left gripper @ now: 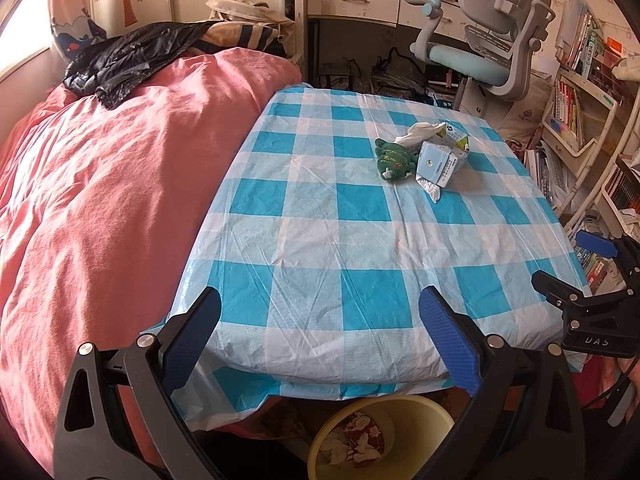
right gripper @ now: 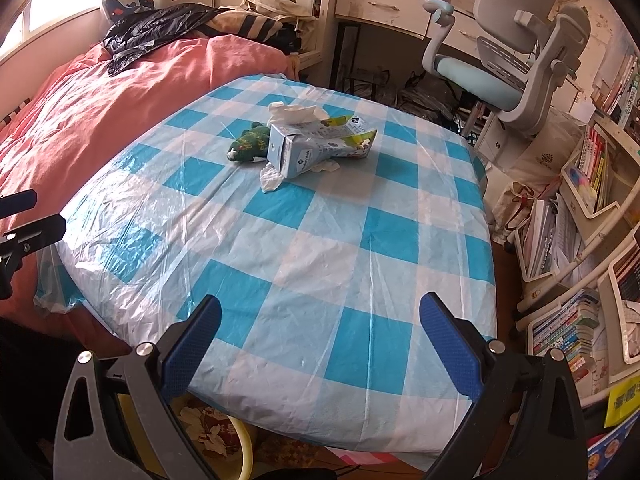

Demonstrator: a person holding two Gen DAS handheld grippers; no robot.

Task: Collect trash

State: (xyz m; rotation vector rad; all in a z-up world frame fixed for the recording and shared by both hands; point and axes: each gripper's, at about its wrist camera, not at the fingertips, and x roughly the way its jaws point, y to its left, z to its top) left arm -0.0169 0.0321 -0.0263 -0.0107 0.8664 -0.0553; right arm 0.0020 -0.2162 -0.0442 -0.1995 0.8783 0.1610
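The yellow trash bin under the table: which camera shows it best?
The left wrist view. There the bin shows its open mouth and round rim below the table edge, with crumpled wrappers inside. In the right wrist view only a thin arc of its rim shows between the left finger and the tablecloth.

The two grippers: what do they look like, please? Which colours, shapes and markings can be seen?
Both the left gripper and the right gripper have black frames with triangular cut-outs, silver round bolts, and two fingers faced with textured blue pads. The right one's side, seen from the left camera, carries white letters "DAS".
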